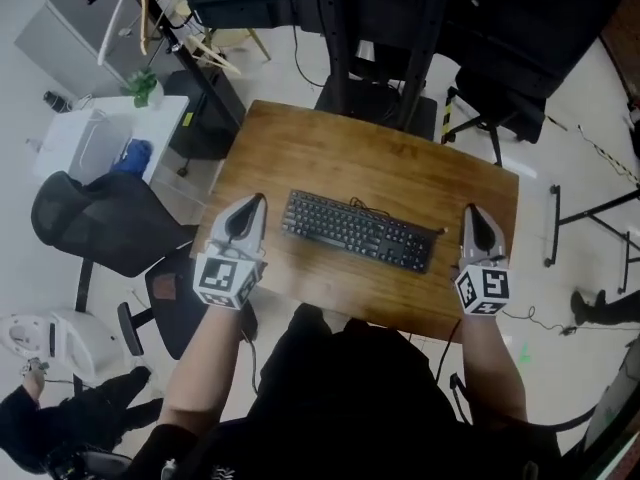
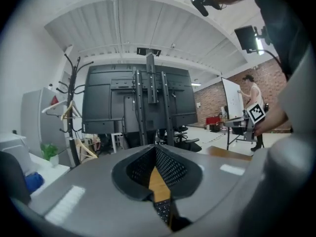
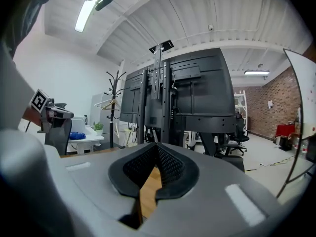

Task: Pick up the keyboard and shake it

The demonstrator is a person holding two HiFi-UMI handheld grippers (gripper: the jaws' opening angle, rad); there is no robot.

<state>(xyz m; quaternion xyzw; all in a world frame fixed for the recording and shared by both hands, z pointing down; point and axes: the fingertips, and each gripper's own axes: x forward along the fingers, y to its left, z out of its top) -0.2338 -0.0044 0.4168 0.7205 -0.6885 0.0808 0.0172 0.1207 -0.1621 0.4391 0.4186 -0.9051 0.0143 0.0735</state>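
A black keyboard [image 1: 358, 230] lies flat in the middle of the wooden table [image 1: 320, 153], its cable curling off the back edge. My left gripper [image 1: 257, 200] hovers just off the keyboard's left end, shut and holding nothing. My right gripper [image 1: 470, 211] sits beyond the keyboard's right end, near the table's right edge, also shut and empty. In the left gripper view a strip of keyboard keys [image 2: 162, 209] shows below the closed left gripper [image 2: 156, 148]. The right gripper view shows only table wood [image 3: 148, 194] under the closed right gripper [image 3: 157, 146].
A black monitor stand [image 1: 385, 58] rises behind the table. A black office chair [image 1: 100, 218] and a white side table [image 1: 105, 133] stand to the left. Another chair [image 1: 500, 103] is at the back right. A person stands by a whiteboard [image 2: 232, 100] far off.
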